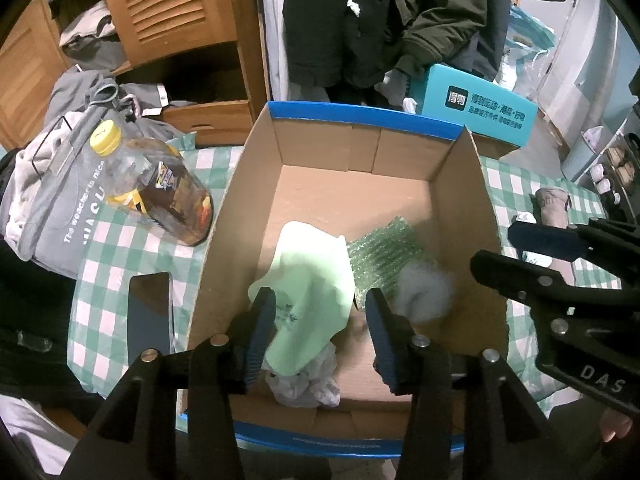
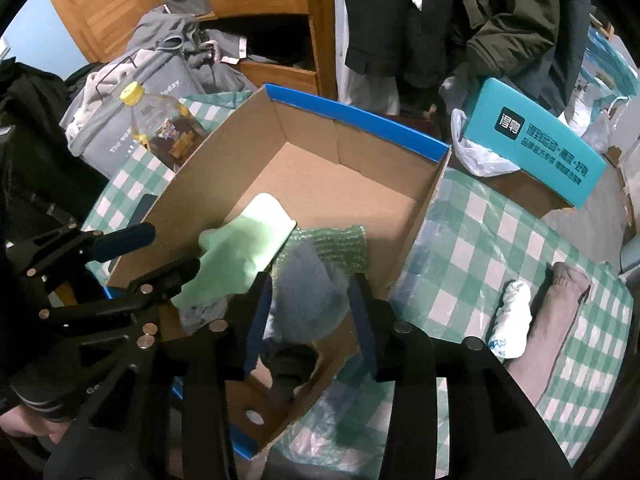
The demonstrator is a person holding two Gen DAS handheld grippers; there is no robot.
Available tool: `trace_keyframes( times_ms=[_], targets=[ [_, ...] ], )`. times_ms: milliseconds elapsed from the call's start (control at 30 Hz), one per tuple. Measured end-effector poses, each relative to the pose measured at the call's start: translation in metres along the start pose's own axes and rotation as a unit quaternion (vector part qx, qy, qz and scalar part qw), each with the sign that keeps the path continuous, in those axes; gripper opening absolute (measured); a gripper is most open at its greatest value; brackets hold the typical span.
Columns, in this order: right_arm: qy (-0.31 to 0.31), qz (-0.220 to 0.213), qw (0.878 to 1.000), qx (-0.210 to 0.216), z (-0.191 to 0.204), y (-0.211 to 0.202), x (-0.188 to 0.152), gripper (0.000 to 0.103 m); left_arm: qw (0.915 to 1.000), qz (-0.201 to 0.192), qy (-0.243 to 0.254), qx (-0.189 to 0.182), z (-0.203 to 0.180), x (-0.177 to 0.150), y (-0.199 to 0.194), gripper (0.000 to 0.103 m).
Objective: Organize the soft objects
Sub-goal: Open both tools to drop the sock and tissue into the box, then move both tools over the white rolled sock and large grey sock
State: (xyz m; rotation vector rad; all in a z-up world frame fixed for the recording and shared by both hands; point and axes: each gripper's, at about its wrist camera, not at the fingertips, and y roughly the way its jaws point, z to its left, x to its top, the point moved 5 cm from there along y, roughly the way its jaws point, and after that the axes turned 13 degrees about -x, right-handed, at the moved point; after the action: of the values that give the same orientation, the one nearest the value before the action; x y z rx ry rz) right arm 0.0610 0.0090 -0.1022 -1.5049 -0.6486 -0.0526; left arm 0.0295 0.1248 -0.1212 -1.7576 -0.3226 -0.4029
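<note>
An open cardboard box [image 1: 256,184] with a blue rim sits on the checked tablecloth; it also shows in the right wrist view [image 2: 192,184]. My left gripper [image 1: 320,316] is open above the box, with a pale green cloth [image 1: 316,276] between its fingers, blurred as if dropping. Green bubble wrap [image 1: 384,248] and a crumpled grey plastic bag [image 1: 304,384] lie inside. My right gripper [image 2: 312,304] is open over the box's right side, with a blurred grey fluffy object [image 2: 308,300] between its fingers. The green cloth [image 2: 236,252] and bubble wrap [image 2: 340,244] show there too.
A bottle of brown liquid with a yellow cap [image 1: 160,184] and a phone [image 1: 150,316] lie left of the box. A grey bag of clothes [image 1: 52,200] is far left. A teal box [image 2: 540,148] stands behind. A white roll [image 2: 514,320] and beige cloth [image 2: 560,300] lie right.
</note>
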Motion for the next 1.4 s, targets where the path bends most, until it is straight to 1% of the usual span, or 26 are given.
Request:
trace_keyframes(
  times_ms=[67, 200, 433, 500, 600, 767, 900, 1000, 1100, 1200, 1400],
  targets=[
    [0.003, -0.002, 1.0, -0.001, -0.001, -0.002, 0.0, 0.045, 1.0, 0.002, -0.001, 0.0, 0.001, 0.0, 0.0, 0.048],
    [0.004, -0.009, 1.0, 0.001, -0.002, -0.006, 0.0, 0.053, 1.0, 0.002, -0.001, -0.001, 0.0, -0.001, 0.001, 0.05],
    [0.013, -0.008, 1.0, -0.006, -0.01, -0.008, -0.004, 0.058, 1.0, -0.002, 0.004, -0.004, -0.008, 0.001, -0.001, 0.067],
    [0.021, -0.007, 1.0, -0.01, -0.016, -0.008, -0.007, 0.06, 0.9999, -0.005, 0.007, -0.008, -0.012, 0.002, -0.002, 0.069],
    [0.03, -0.008, 0.999, -0.015, -0.025, -0.011, -0.009, 0.061, 0.9998, -0.008, 0.013, -0.014, -0.021, 0.004, -0.004, 0.073],
    [0.045, -0.014, 0.999, -0.026, -0.043, -0.018, -0.015, 0.062, 0.9989, -0.018, 0.03, -0.03, -0.038, 0.008, -0.007, 0.073],
    [0.055, -0.017, 0.998, -0.034, -0.056, -0.022, -0.021, 0.062, 0.9974, -0.027, 0.038, -0.055, -0.05, 0.012, -0.008, 0.073],
    [0.062, -0.018, 0.997, -0.04, -0.067, -0.025, -0.027, 0.062, 0.9955, -0.032, 0.056, -0.069, -0.063, 0.013, -0.01, 0.073],
    [0.068, -0.021, 0.996, -0.044, -0.077, -0.029, -0.031, 0.062, 0.9943, -0.027, 0.072, -0.073, -0.076, 0.013, -0.008, 0.073],
    [0.076, -0.024, 0.996, -0.045, -0.087, -0.033, -0.036, 0.062, 0.9918, -0.02, 0.083, -0.096, -0.091, 0.012, -0.006, 0.073],
    [0.093, -0.026, 0.994, -0.054, -0.11, -0.039, -0.049, 0.063, 0.9897, -0.018, 0.096, -0.104, -0.115, 0.013, -0.006, 0.073]
  ],
)
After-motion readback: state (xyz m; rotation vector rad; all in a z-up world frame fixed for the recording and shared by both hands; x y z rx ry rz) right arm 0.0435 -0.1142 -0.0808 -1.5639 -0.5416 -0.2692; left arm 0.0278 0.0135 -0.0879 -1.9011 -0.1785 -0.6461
